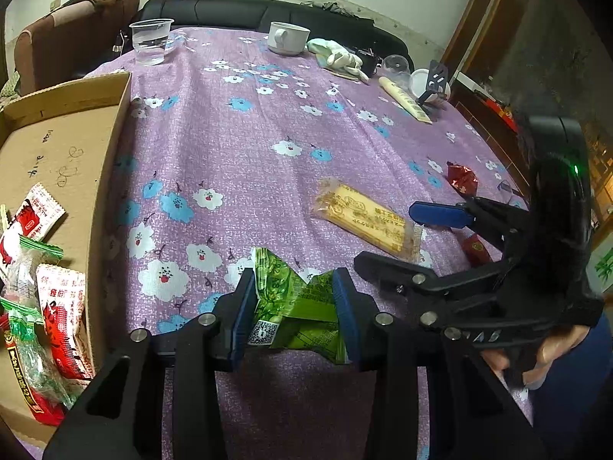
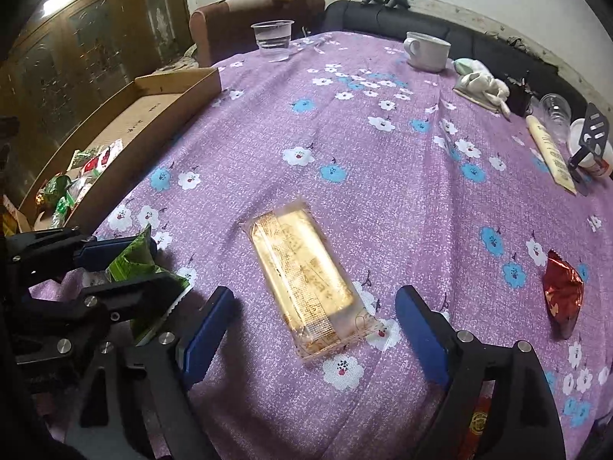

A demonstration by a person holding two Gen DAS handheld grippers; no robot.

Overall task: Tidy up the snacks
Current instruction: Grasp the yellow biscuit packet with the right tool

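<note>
Looking across a table draped in a purple cloth (image 2: pixel 383 191) printed with white and blue flowers. My left gripper (image 1: pixel 295 306) pinches a crumpled green snack packet (image 1: pixel 302 306) between its blue pads, just above the cloth. My right gripper (image 2: pixel 314 341) stands with jaws spread wide, nothing gripped; a yellow biscuit packet (image 2: pixel 306 276) lies flat on the cloth between them. A red foil packet (image 2: pixel 563 291) lies off to the right. On the left edge sits a cardboard box (image 1: pixel 111 153) with red-and-white and green packets in its near end. At the far side: a clear plastic cup (image 1: pixel 151 40), a white mug (image 1: pixel 287 36), a white glove (image 1: pixel 337 55). Beyond, a black sofa (image 1: pixel 230 11), a brown armchair (image 2: pixel 237 15) and a wooden cabinet (image 2: pixel 95 46).
</note>
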